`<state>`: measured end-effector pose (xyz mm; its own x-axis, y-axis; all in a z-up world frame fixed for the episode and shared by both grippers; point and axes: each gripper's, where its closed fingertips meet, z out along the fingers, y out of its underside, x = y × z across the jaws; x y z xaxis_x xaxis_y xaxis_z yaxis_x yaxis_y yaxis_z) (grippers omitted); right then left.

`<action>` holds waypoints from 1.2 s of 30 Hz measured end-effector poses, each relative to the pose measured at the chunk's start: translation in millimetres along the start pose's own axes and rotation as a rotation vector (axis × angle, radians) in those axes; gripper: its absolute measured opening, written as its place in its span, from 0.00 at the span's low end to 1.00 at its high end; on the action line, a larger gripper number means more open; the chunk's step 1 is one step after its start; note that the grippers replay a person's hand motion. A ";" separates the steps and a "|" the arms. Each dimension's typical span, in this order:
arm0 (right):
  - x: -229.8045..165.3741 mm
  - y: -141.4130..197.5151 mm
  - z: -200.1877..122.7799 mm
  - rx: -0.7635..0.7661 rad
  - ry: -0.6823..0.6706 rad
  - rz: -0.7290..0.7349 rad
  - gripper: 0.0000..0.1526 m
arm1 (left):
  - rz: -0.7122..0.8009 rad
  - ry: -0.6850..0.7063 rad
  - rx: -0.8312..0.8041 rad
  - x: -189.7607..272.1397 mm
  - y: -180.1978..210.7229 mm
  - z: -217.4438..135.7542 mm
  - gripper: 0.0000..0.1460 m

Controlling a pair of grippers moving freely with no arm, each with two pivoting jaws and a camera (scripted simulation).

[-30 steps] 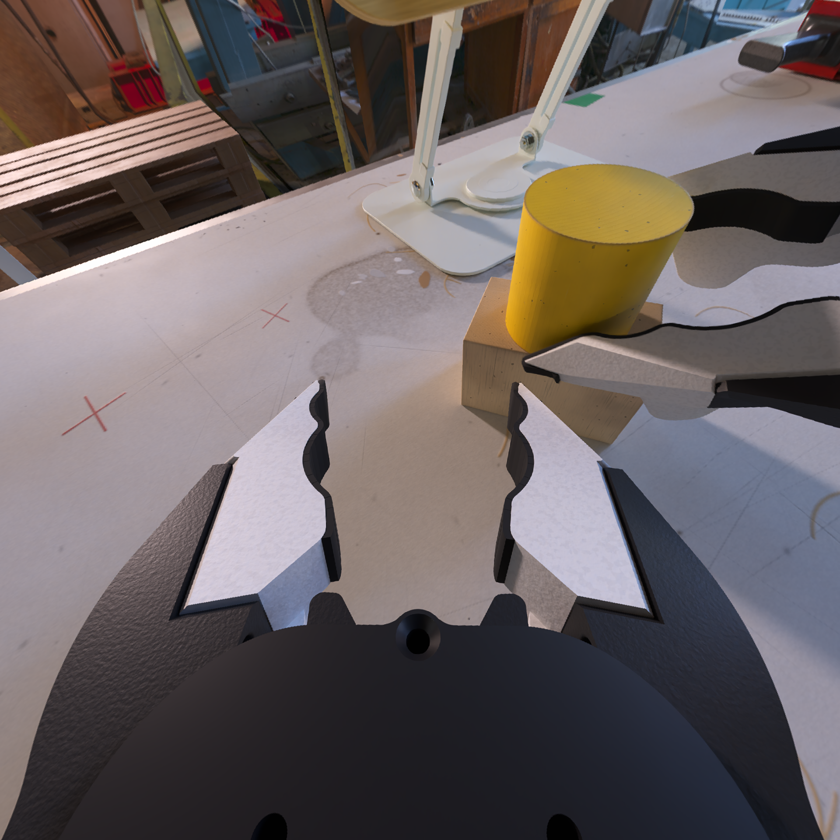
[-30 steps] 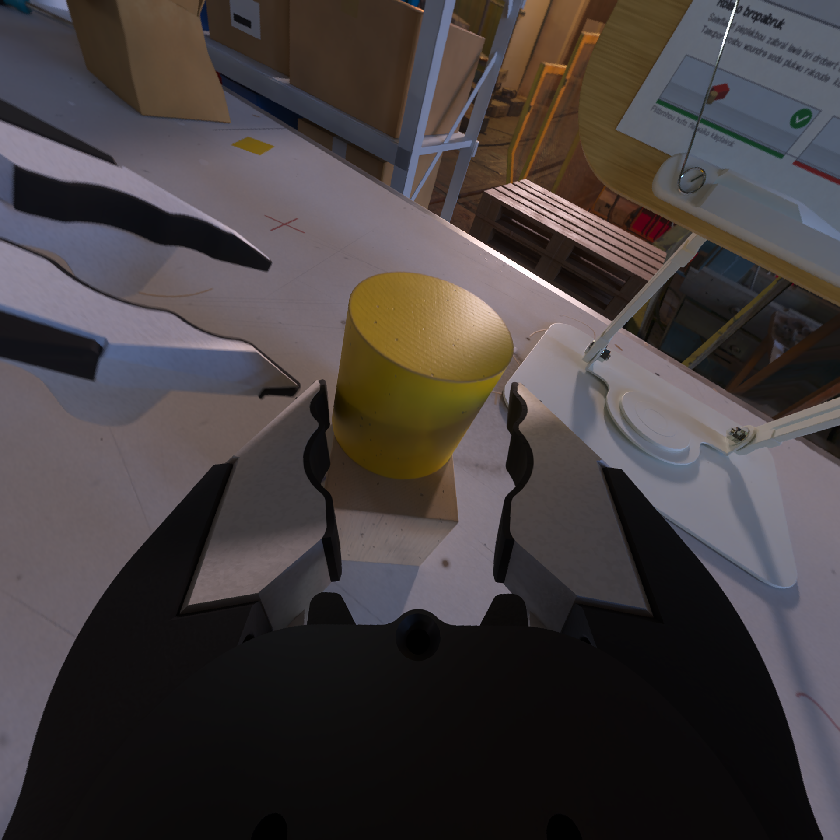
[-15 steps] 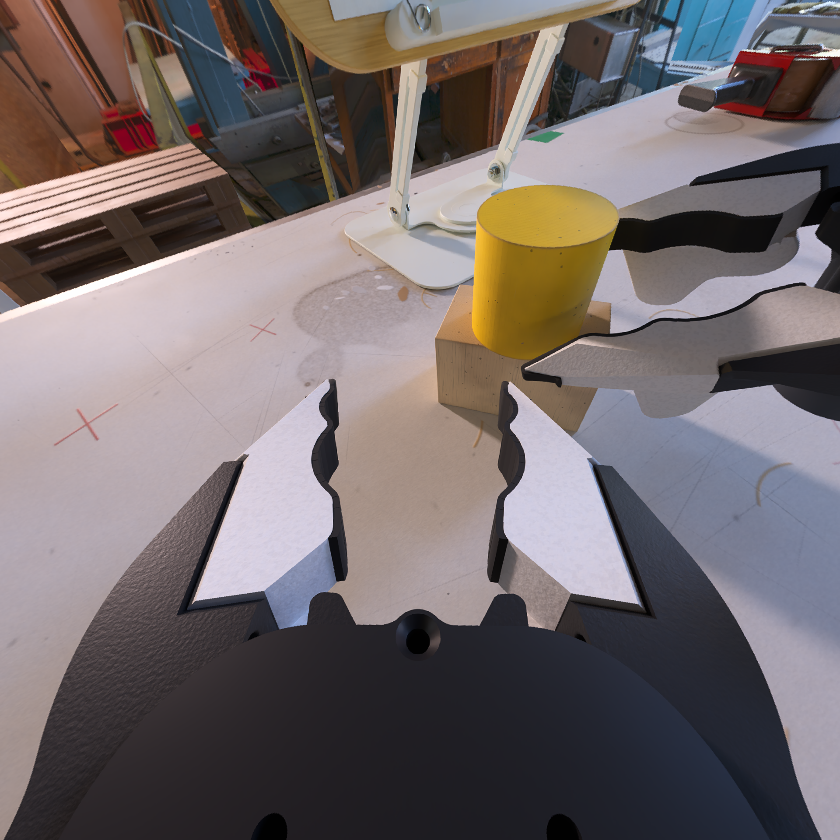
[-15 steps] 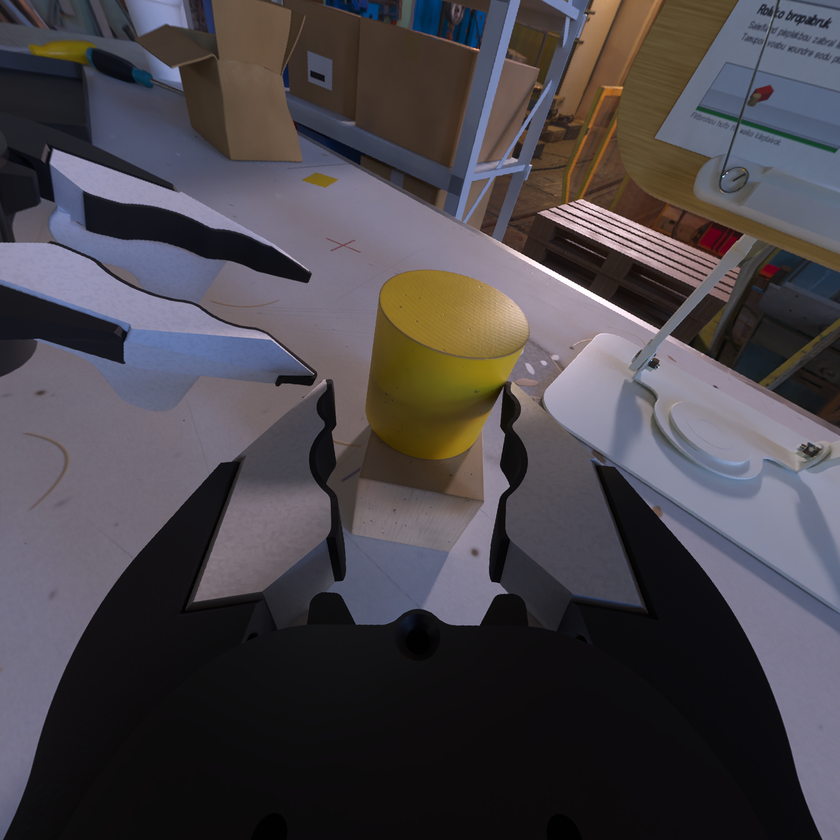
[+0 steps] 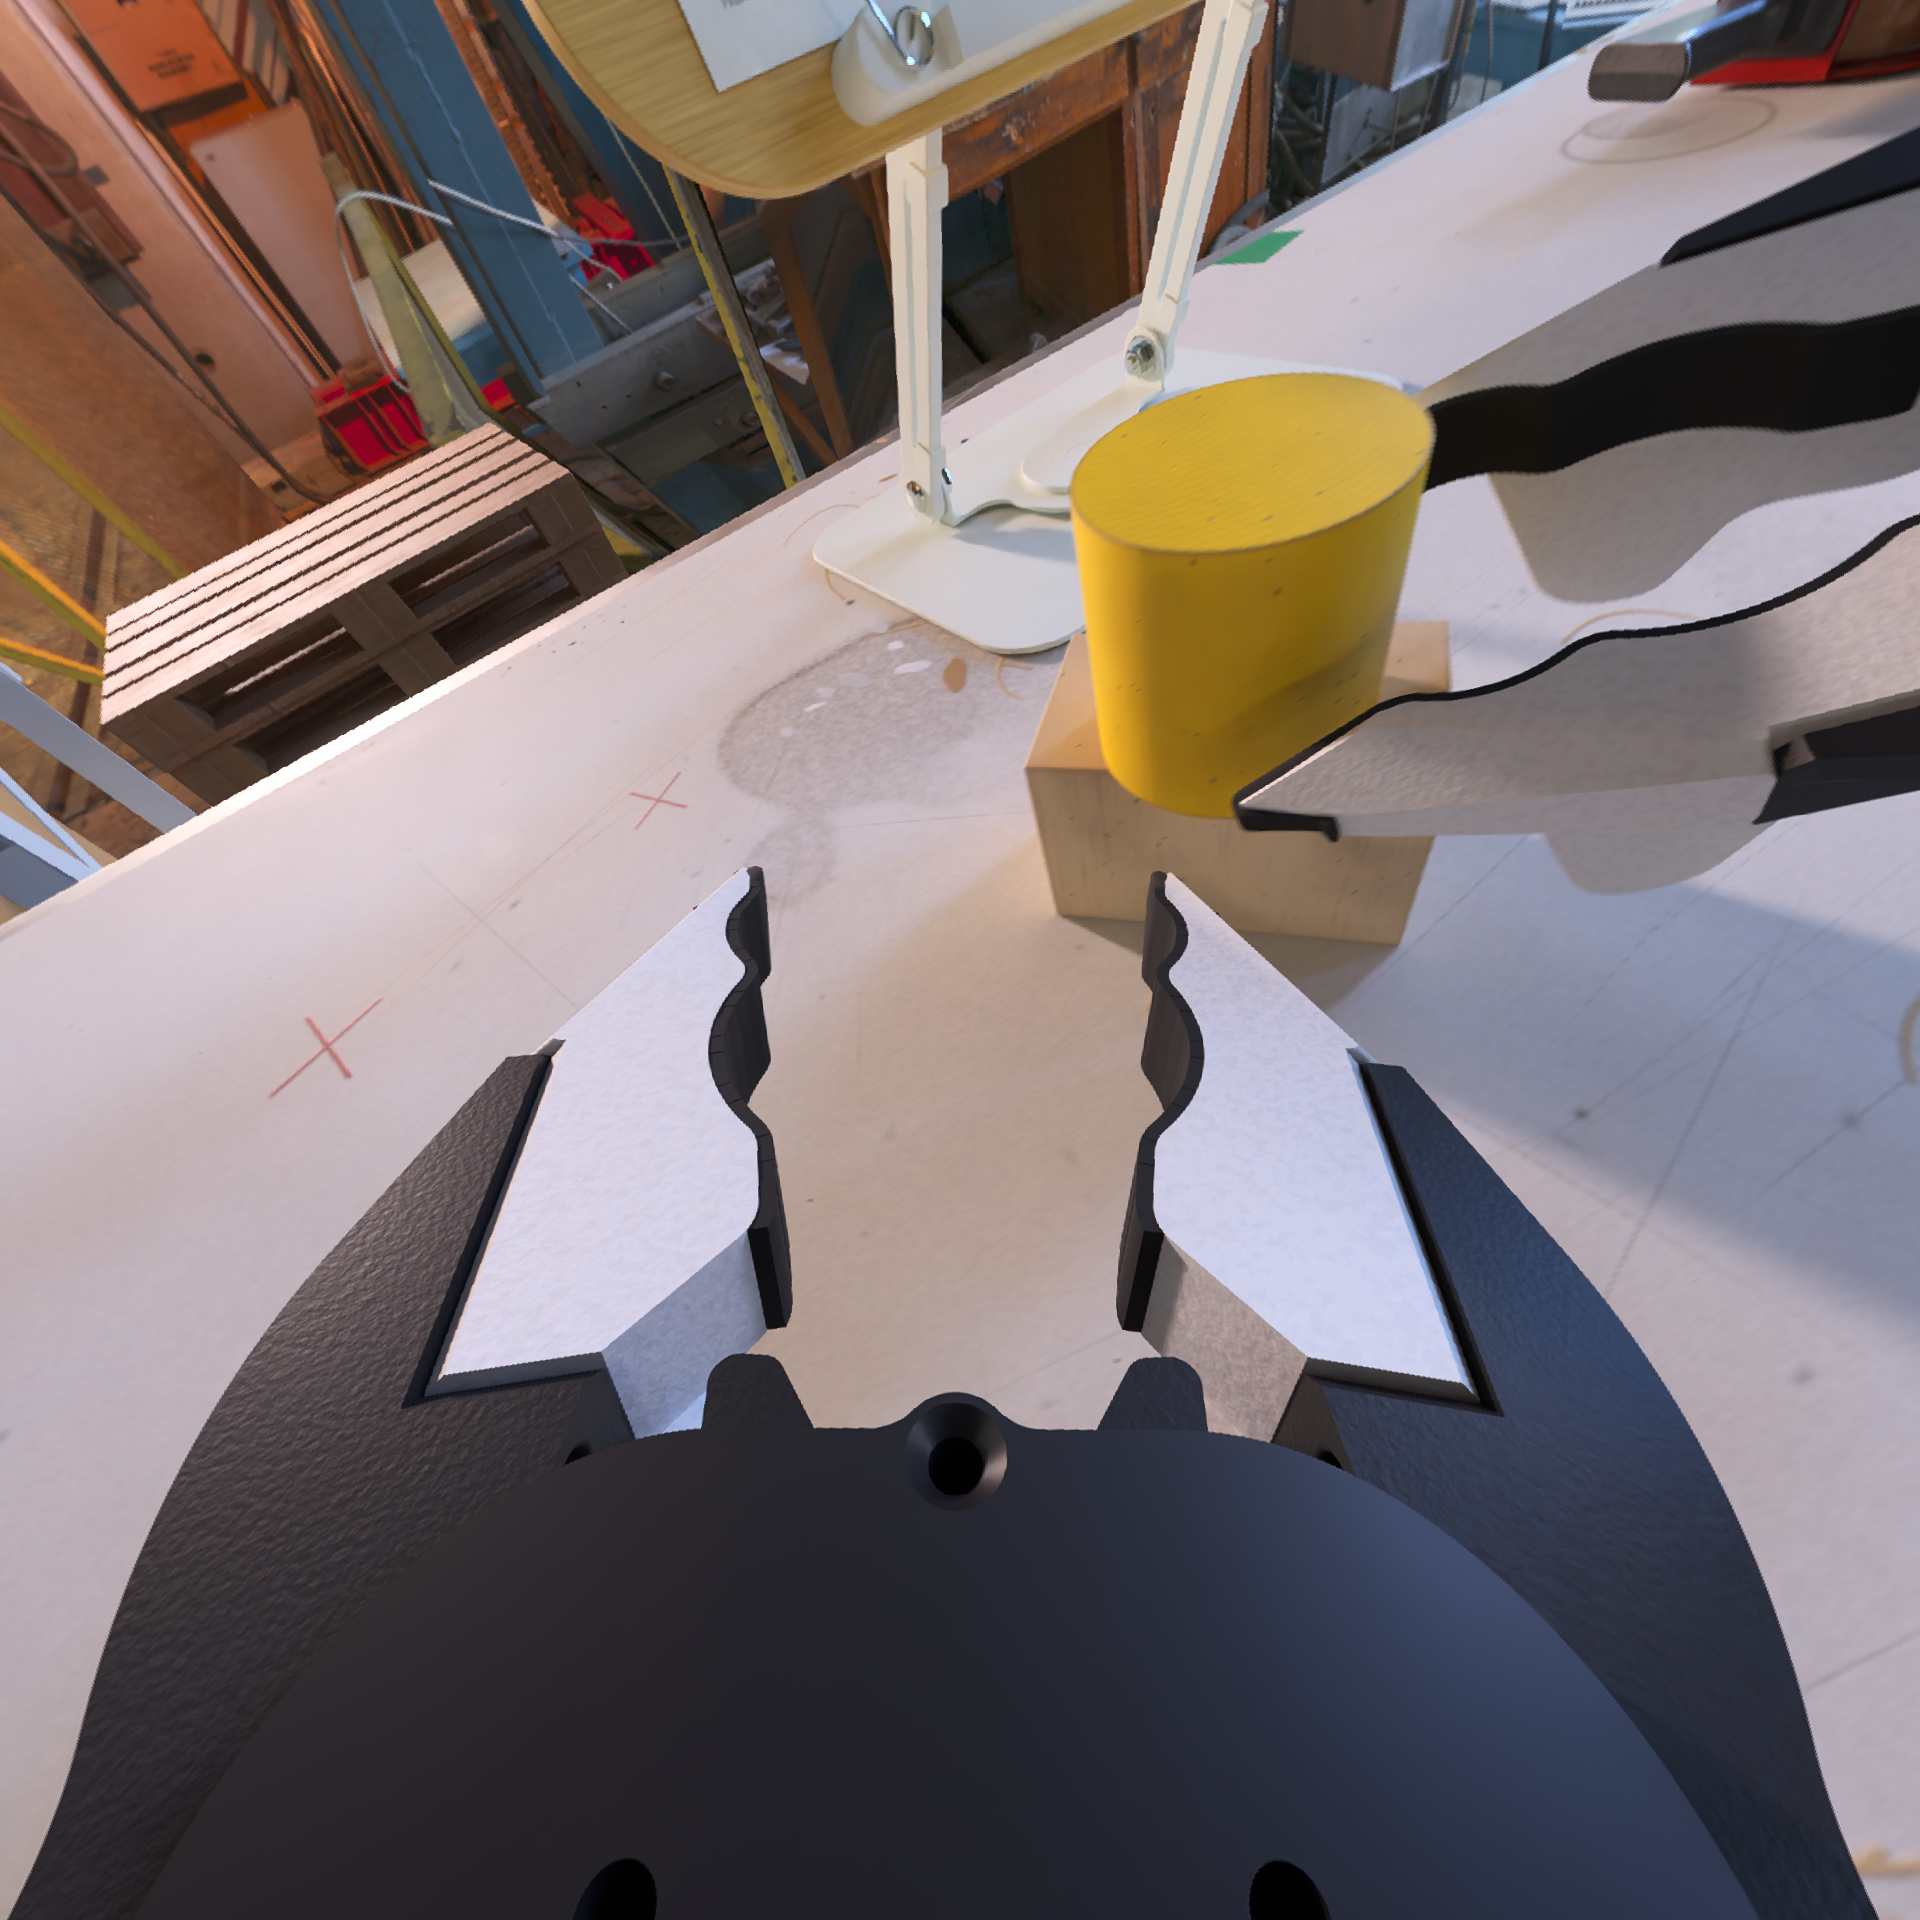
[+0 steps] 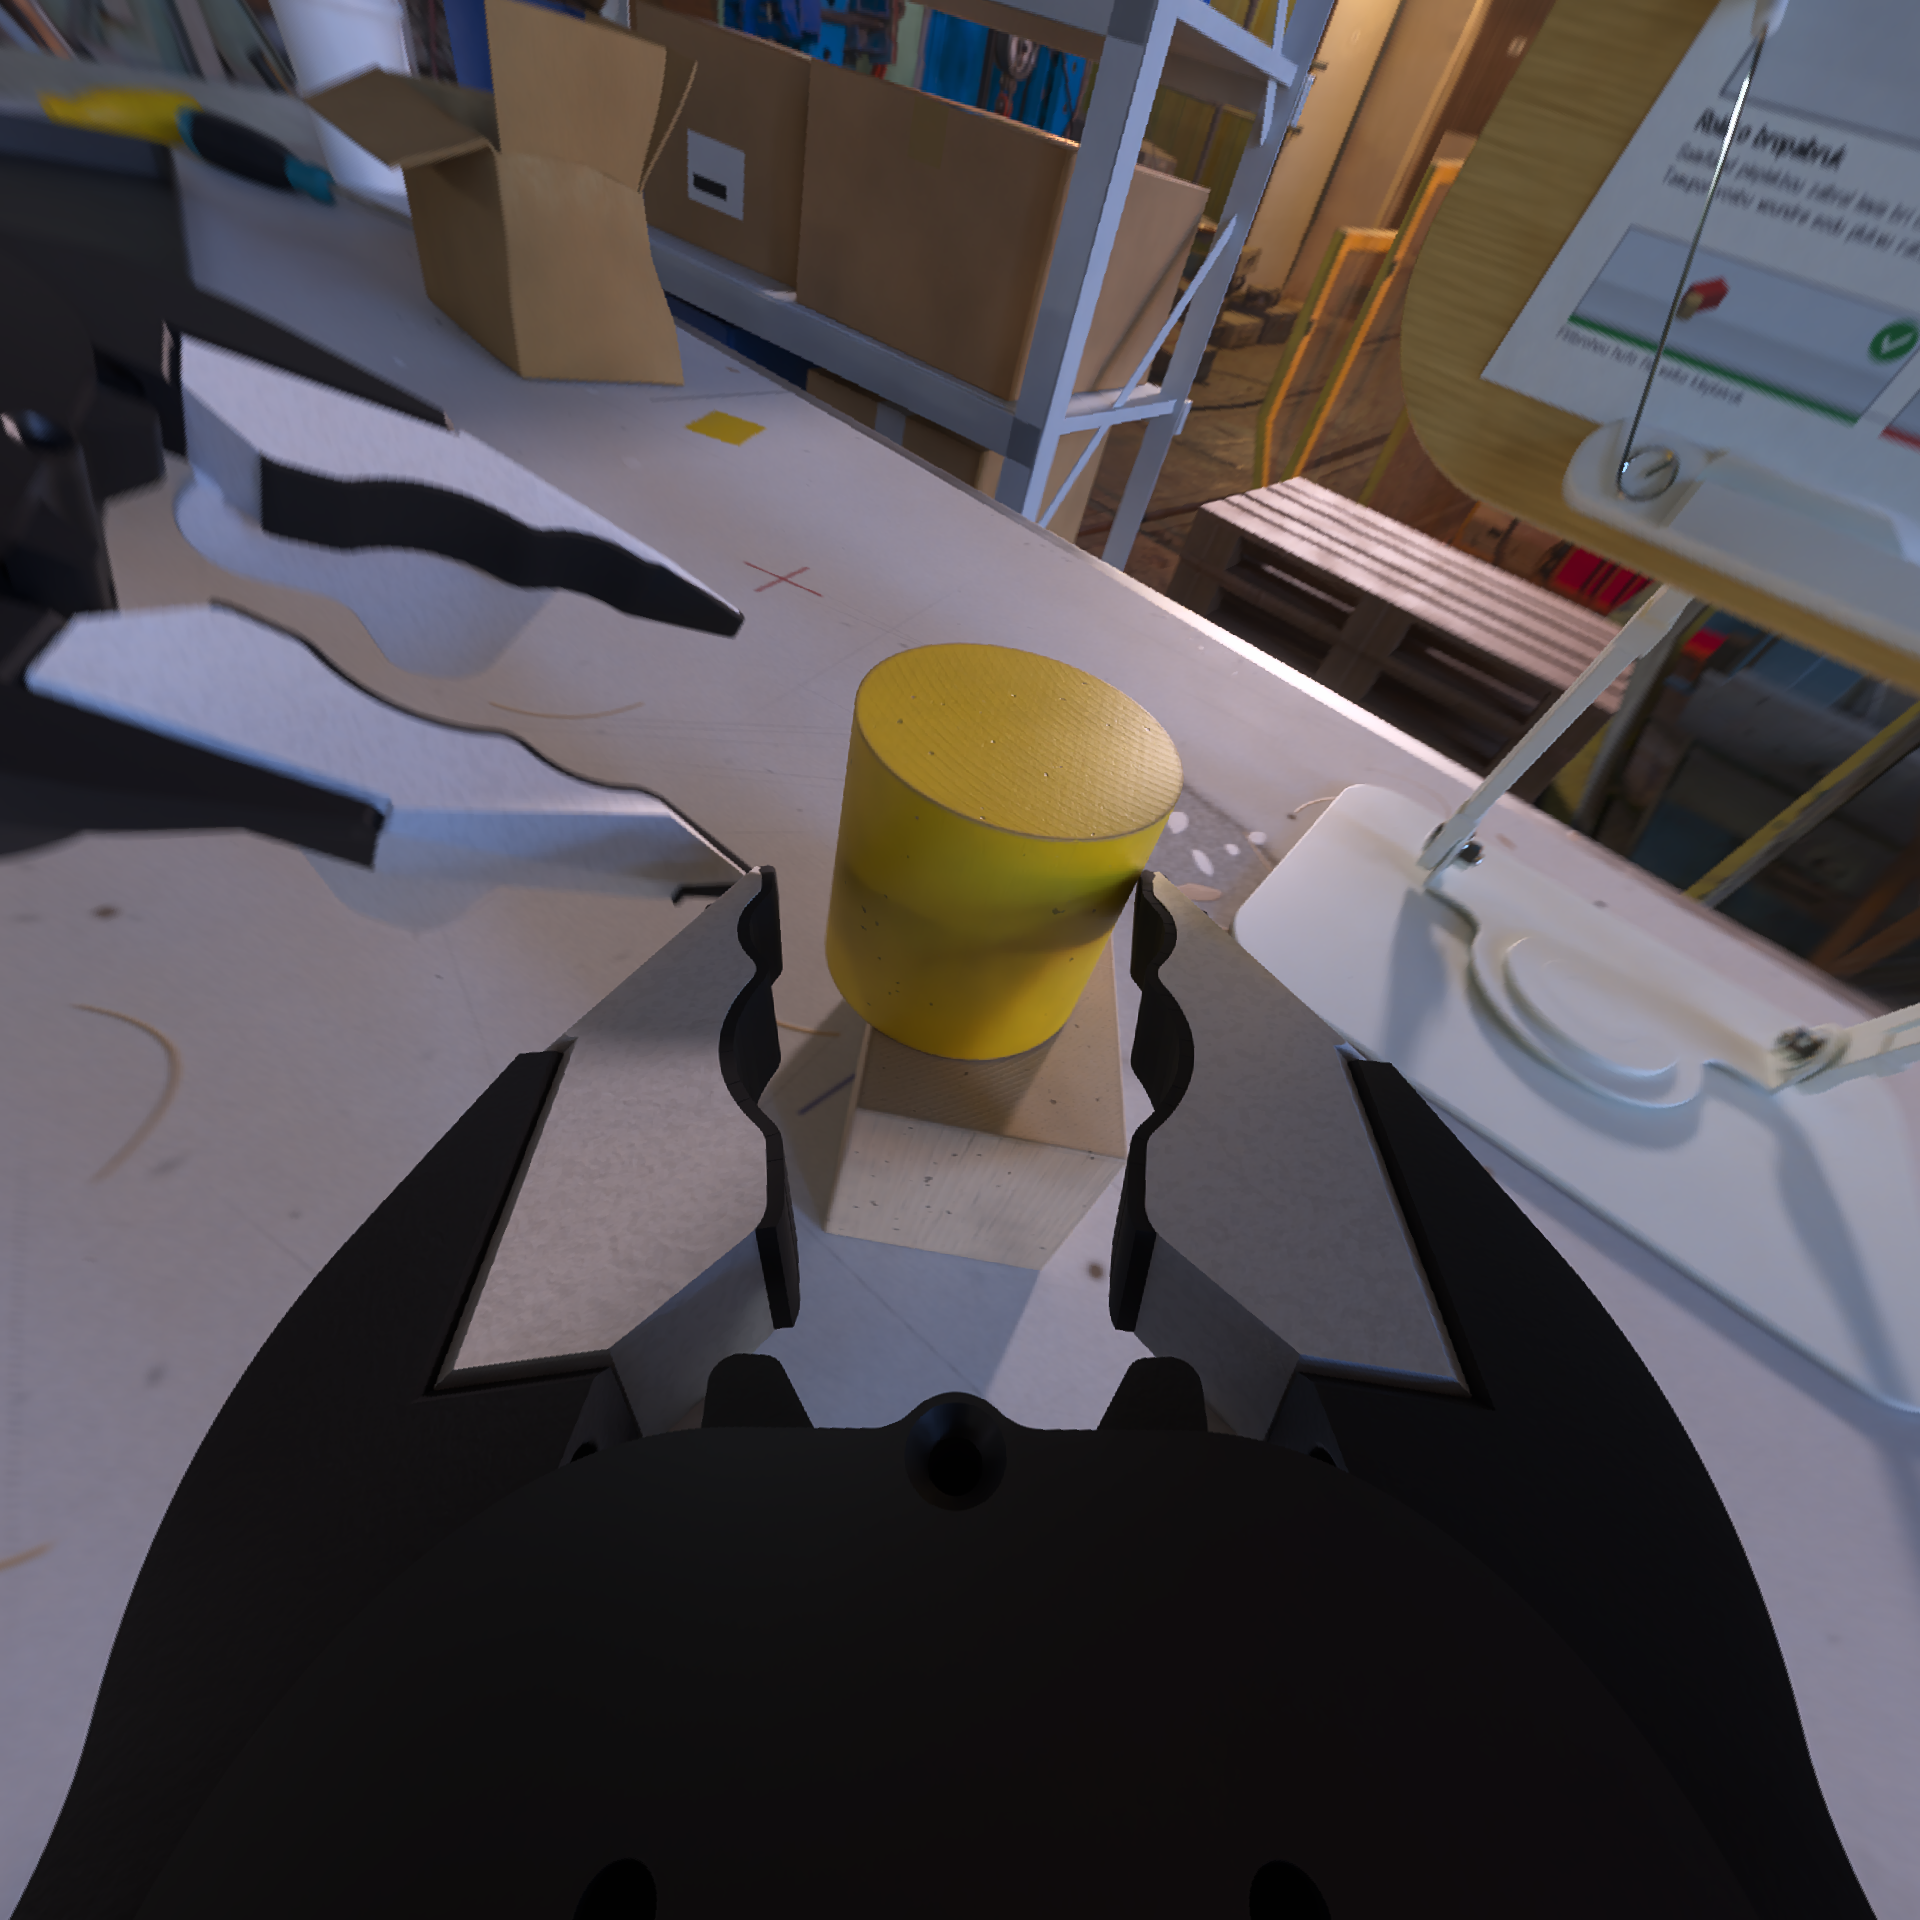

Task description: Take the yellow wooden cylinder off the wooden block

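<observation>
The yellow wooden cylinder point(image 5: 1236, 582) stands upright on the pale wooden block point(image 5: 1226, 862) on the white table; both also show in the right wrist view, the cylinder point(image 6: 997, 831) on the block point(image 6: 977, 1174). My right gripper point(image 6: 954, 883) is open, with a finger on each side of the cylinder's lower half, the right fingertip close against it. From the left wrist view the right gripper point(image 5: 1340, 613) comes in from the right, its far finger partly hidden behind the cylinder. My left gripper point(image 5: 956, 883) is open and empty, just short of the block; it shows at the left of the right wrist view point(image 6: 732, 753).
A white stand base point(image 5: 966, 582) lies just behind the block, holding a wooden board overhead; it is right of the block in the right wrist view point(image 6: 1558, 1039). An open cardboard box point(image 6: 551, 260) sits far left. The table edge runs behind, with a pallet point(image 5: 343, 613) beyond.
My right gripper has levelled and slid forward, so its fingers now straddle the cylinder. My left gripper has drawn back a little. Both stay open; the cylinder has not moved.
</observation>
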<state>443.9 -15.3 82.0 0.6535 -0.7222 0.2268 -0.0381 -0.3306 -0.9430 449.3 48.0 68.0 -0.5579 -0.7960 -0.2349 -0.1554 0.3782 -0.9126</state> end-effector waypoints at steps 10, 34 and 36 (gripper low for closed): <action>25.8 -5.0 1.9 0.014 0.096 0.036 0.44 | 0.034 0.055 0.040 -7.7 -0.4 -5.3 0.48; 18.7 2.4 11.8 -0.018 0.084 -0.012 0.41 | 0.093 0.046 0.035 16.4 -16.4 -16.0 0.58; 17.2 2.6 8.9 -0.009 0.073 -0.009 0.40 | 0.106 0.044 0.020 18.5 -10.5 -12.5 0.58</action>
<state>461.8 -23.1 81.2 0.5972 -0.7613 0.2527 -0.0399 -0.3428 -0.9386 430.4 35.3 77.4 -0.6059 -0.7304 -0.3153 -0.0782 0.4491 -0.8900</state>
